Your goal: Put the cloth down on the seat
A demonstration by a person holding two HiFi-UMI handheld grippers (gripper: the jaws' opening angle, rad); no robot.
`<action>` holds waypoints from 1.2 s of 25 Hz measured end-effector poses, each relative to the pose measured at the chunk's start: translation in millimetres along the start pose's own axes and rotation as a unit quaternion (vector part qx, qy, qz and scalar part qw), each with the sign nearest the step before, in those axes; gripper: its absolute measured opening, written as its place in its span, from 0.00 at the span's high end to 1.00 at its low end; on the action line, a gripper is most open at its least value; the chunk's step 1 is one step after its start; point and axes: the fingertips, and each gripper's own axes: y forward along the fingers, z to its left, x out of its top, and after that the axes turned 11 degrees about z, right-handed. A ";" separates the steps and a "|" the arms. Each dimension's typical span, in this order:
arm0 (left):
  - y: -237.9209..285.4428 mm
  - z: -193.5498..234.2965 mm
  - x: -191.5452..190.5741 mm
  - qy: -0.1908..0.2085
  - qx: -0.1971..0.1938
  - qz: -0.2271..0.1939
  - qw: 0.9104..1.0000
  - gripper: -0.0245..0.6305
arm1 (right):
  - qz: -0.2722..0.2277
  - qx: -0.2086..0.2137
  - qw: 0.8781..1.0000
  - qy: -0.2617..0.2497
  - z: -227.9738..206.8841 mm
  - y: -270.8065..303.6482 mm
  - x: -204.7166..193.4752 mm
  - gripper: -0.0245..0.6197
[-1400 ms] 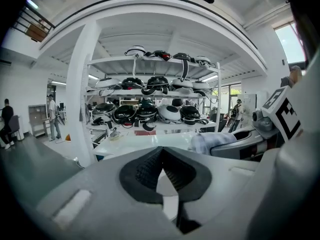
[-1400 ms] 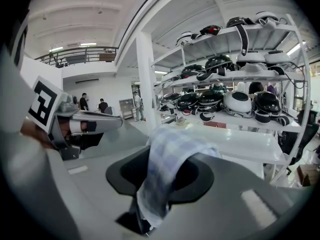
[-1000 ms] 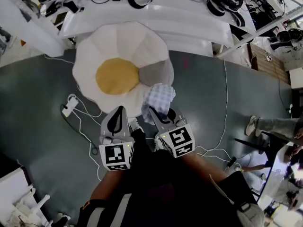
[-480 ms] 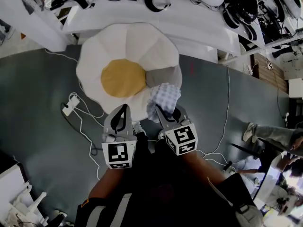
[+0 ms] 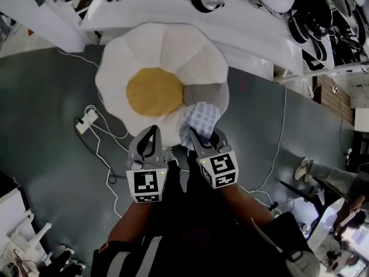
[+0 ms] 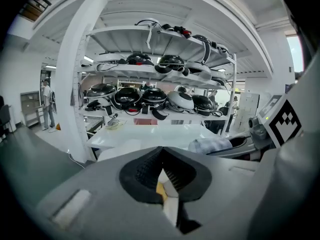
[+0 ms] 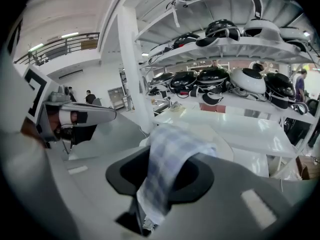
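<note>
**Soft checked cloth pinched in my right claw, over the seat's near edge**

My right claw (image 5: 196, 138) is clamped on the cloth (image 5: 200, 120), a thin blue-and-white check. In the right gripper view it runs up out of the jaws and flops forward over their tips. From the head view, the free bunch hangs over the near right edge of the seat (image 5: 144, 56), just in front of its grey panel (image 5: 204, 92). I cannot tell whether it already touches the cushion. My left claw (image 5: 151, 130) sits just beside the right one at the near edge, its jaws pressed together on nothing.

I judge the cloth to be very light and completely limp. It drapes over my jaws and holds no shape of its own, so it should sag and fold wherever I let it go. It is not fragile or slippery, and the weave should catch well on ribbed pads. Being so light, a fold could cling to a pad when I release.

One pinch on a gathered fold carries it easily, as I have it now. To lay it flatter, I would take a second hold with the left claw on the hanging edge. The seat looks padded and soft, with a yellow centre (image 5: 154, 91), so the cloth should settle there without sliding.
</note>
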 end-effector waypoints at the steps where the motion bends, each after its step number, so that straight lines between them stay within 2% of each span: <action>1: 6.8 1.2 -2.3 -0.002 0.002 0.003 1.000 0.96 | 0.004 0.003 1.000 -0.002 -3.1 6.5 -1.5 0.79; 14: 105.0 19.2 -51.9 -0.025 0.037 0.039 0.998 0.96 | 0.052 0.034 0.998 -0.016 -47.4 109.1 -45.0 0.78; 22: 151.5 25.1 -80.8 -0.032 0.048 0.053 0.997 0.96 | 0.073 0.024 0.997 -0.003 -84.1 161.0 -69.4 0.78; 30: 190.3 35.0 -116.1 -0.042 0.060 0.065 0.995 0.96 | 0.090 0.016 0.996 -0.010 -103.5 210.9 -87.8 0.78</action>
